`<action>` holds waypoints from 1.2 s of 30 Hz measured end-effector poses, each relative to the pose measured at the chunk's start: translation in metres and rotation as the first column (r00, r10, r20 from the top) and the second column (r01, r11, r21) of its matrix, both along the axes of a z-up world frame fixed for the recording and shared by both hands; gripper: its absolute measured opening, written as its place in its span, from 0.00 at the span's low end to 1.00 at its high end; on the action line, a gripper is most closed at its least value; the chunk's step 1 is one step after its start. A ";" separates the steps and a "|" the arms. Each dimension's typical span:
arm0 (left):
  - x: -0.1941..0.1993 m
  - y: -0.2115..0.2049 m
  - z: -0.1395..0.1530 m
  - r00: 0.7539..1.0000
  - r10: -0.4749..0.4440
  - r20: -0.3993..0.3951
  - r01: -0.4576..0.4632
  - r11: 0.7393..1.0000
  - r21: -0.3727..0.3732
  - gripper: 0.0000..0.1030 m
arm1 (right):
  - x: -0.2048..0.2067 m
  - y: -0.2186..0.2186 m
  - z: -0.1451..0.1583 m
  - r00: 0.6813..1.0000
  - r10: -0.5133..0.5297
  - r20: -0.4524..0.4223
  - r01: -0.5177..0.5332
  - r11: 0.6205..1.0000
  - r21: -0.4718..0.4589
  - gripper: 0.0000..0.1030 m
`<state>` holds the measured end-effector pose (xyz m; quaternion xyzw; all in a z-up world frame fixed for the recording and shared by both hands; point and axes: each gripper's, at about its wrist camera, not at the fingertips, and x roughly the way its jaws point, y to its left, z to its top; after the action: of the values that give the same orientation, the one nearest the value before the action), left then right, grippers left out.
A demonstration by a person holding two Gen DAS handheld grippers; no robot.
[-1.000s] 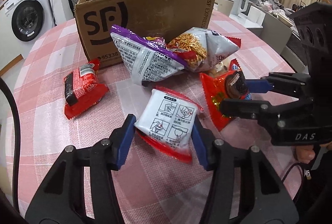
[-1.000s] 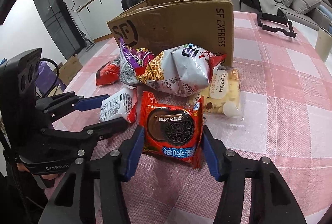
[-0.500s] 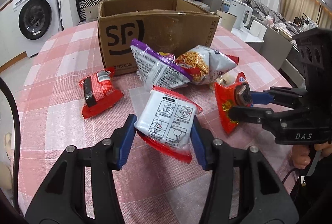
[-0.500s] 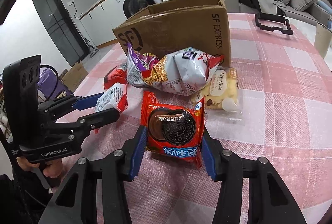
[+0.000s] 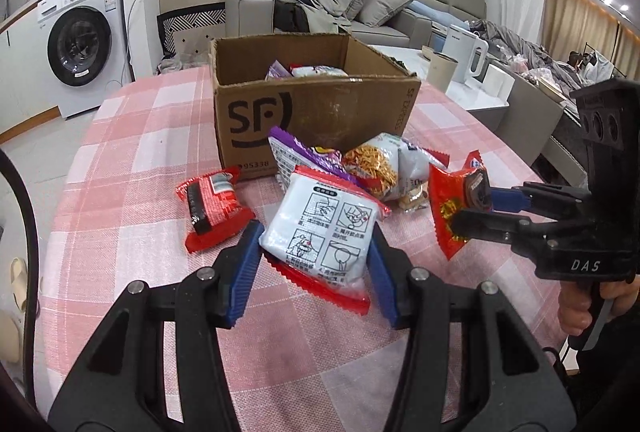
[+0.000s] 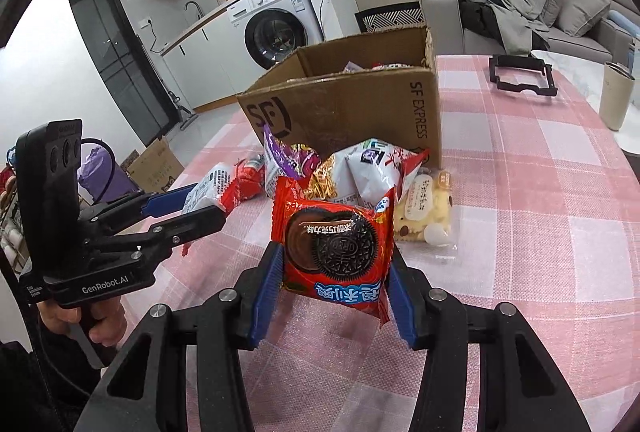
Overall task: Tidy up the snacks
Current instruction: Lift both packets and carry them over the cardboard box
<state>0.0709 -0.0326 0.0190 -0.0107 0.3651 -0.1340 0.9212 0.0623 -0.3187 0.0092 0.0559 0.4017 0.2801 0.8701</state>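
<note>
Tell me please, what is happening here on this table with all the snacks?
A person is sorting snacks with two hand-held grippers. The left gripper holds a white and red packet in its jaws, and the right gripper holds a red cookie packet; both are lifted off the pink checked tablecloth. The open cardboard box behind already has some snacks in it. Several more bags lie in front of it.
</note>
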 end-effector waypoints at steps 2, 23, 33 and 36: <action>-0.001 0.002 0.005 1.000 0.009 0.011 -0.009 1.000 0.001 0.47 | 0.000 -0.002 0.004 1.000 -0.008 0.006 0.008 1.000 0.005 0.49; 0.029 0.005 0.050 0.994 0.060 0.093 -0.060 0.998 -0.004 0.47 | 0.027 -0.015 0.050 0.996 -0.044 0.079 0.044 0.999 0.006 0.49; 0.055 0.010 0.062 0.989 0.094 0.111 -0.093 0.996 -0.015 0.47 | 0.049 -0.012 0.072 0.993 -0.052 0.108 0.052 0.999 0.006 0.49; 0.064 0.012 0.065 0.988 0.101 0.114 -0.100 0.995 -0.018 0.47 | 0.056 -0.010 0.077 0.992 -0.054 0.114 0.054 0.999 0.002 0.49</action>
<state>0.1345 -0.0211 0.0845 -0.0271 0.3096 -0.0900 0.9462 0.1184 -0.3285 0.0861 0.0502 0.3495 0.2592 0.8990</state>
